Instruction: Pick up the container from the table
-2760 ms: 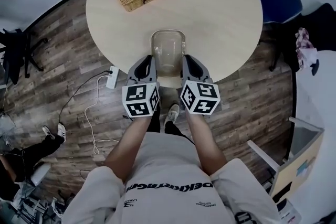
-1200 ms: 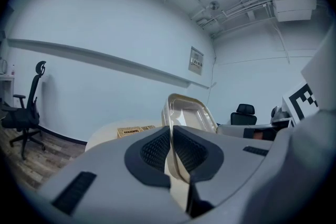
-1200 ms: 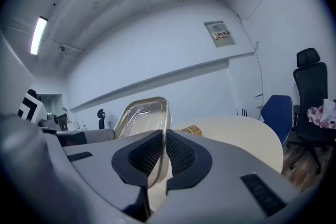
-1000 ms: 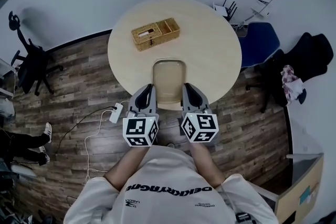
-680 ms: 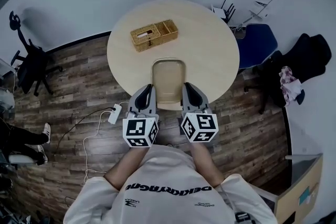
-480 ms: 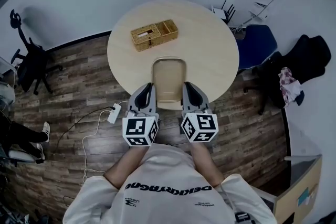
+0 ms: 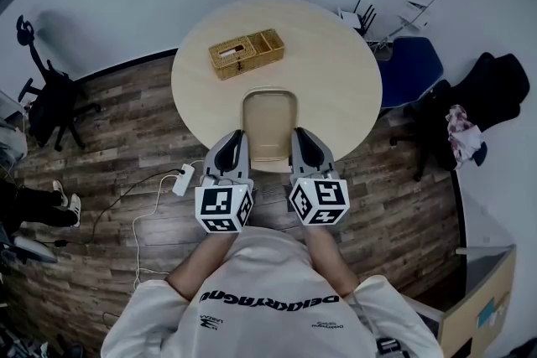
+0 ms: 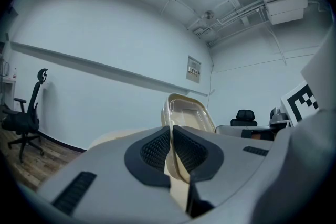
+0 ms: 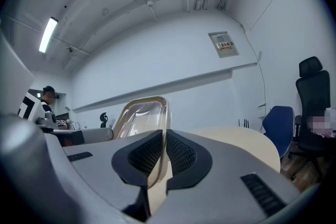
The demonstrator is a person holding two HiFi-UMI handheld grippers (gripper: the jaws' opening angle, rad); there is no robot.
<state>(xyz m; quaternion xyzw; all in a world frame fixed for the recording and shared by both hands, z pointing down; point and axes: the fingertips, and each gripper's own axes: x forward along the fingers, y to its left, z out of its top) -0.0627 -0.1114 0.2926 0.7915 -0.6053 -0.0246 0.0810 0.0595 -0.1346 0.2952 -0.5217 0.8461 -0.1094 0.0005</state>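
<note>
A clear rectangular plastic container is held up in the air over the near part of the round table. My left gripper is shut on its left rim and my right gripper is shut on its right rim. In the left gripper view the container rises tilted beyond my left gripper, its thin rim pinched between the dark pads. In the right gripper view the container stands the same way, with my right gripper clamped on its edge.
A wicker box with compartments lies at the table's far left part. A blue chair stands right of the table, a black office chair at the left. A power strip and cable lie on the wooden floor.
Since 2.8 s ago the container has been lifted off the table and everything below looks farther away. Over the last second the grippers and container have barely shifted.
</note>
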